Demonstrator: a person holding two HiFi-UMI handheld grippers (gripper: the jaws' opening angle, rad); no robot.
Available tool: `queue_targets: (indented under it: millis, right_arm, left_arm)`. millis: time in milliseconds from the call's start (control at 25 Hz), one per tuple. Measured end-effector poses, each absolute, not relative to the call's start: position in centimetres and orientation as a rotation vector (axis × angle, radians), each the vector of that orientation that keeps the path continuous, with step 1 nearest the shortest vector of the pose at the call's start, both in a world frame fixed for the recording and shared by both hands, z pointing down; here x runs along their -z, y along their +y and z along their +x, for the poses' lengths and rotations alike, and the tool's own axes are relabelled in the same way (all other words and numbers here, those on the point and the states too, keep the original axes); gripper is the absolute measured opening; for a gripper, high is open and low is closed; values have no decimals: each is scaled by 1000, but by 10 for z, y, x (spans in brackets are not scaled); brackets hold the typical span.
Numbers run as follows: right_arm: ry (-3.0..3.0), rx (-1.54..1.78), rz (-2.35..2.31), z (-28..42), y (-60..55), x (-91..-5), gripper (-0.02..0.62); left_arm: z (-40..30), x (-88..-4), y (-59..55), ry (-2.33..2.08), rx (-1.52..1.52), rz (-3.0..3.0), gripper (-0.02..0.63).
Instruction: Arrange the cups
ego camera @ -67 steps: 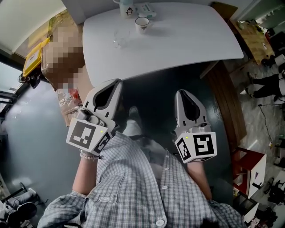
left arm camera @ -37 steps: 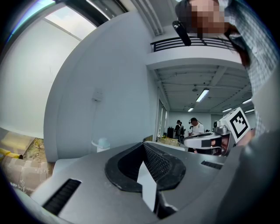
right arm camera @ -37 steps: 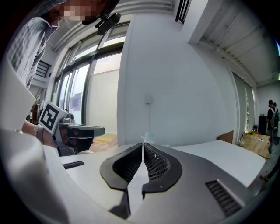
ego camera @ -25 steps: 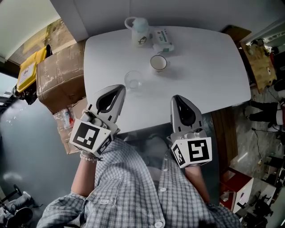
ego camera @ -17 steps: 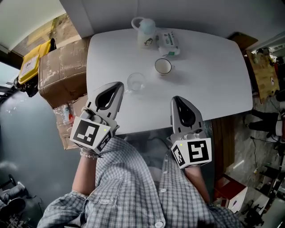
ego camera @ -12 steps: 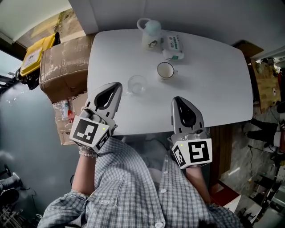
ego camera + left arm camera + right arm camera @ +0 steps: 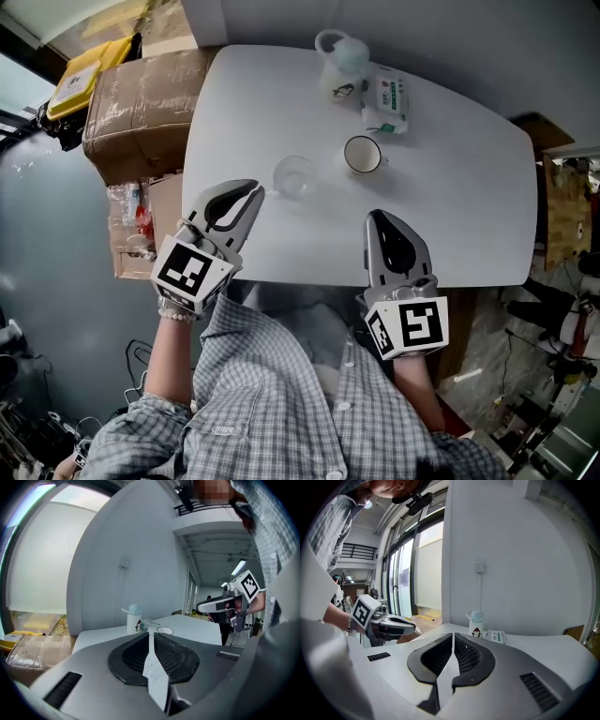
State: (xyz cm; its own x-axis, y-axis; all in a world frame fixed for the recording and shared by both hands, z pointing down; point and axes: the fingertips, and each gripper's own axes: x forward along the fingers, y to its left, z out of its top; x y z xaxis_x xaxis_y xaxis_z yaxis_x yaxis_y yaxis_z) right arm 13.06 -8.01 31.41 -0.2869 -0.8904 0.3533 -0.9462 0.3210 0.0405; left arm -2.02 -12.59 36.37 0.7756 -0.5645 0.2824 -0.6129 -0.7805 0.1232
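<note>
Three cups stand on the white table (image 7: 469, 197): a clear glass (image 7: 293, 175), a white mug (image 7: 362, 155), and a tall white lidded cup with a penguin print (image 7: 341, 64) at the far edge. My left gripper (image 7: 255, 190) is shut and empty, its tip just short of the glass on the near left. My right gripper (image 7: 377, 217) is shut and empty over the near edge, below the mug. The left gripper view shows the penguin cup (image 7: 133, 618) and the mug (image 7: 164, 630) beyond the closed jaws. The right gripper view shows the penguin cup (image 7: 476, 623).
A tissue packet (image 7: 386, 101) lies beside the penguin cup. A cardboard box (image 7: 141, 94) stands against the table's left side, with a yellow case (image 7: 84, 67) behind it and a plastic bag (image 7: 131, 220) below it. A wall runs behind the table.
The table has come nearer and both grippers now reach over its near edge, the left one close to the glass. Both stayed shut and empty.
</note>
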Motion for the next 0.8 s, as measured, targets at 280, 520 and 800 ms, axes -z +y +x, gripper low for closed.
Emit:
queue_targets:
  millis: [280,520,800]
  right_arm:
    - [-2295,-248,1564,125,-88,-321,29]
    - [-2286,-272,1523,127,-90,-333,29]
    - [-2272,-301,1508,132,-92,-343,29]
  left_arm:
    - [-12,-411,-118,-823,-562,2783,89]
    - [-6,-451,-118,-771,-761,2806,99]
    - [-5,-475,-124,-775,-815,2741,98]
